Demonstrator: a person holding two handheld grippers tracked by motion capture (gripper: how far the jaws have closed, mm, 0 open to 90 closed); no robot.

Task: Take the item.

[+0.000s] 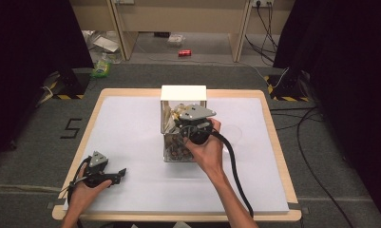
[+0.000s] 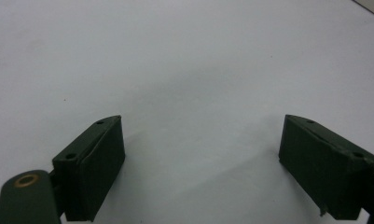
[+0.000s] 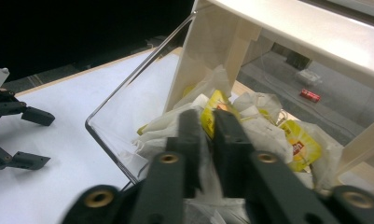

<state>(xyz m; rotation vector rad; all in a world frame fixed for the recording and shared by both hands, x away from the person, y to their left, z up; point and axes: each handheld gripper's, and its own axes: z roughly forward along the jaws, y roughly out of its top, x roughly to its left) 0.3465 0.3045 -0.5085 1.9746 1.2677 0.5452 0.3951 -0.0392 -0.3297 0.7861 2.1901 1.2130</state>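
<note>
- White sheeting covers the table, and the left gripper rests low on it at the near left corner, held in the person's left hand.
- Its fingers are spread wide with bare white surface between them; nothing is near their tips.
- Right of that, mid-table, stands a clear box with a white top, packed with tea-bag sachets.
- The right gripper reaches down into the box's open side, in the person's right hand.
- Its fingers are pressed nearly together, pinching a yellow and white sachet at their tips, which lies on the heap.
- More sachets lie just right of those fingers and beneath them.
- The step looks like picking one sachet out of the box.
- The next move likely calls for a straight lift clear of the box wall, keeping the pinch firm so neighbouring sachets do not drag along.
</note>
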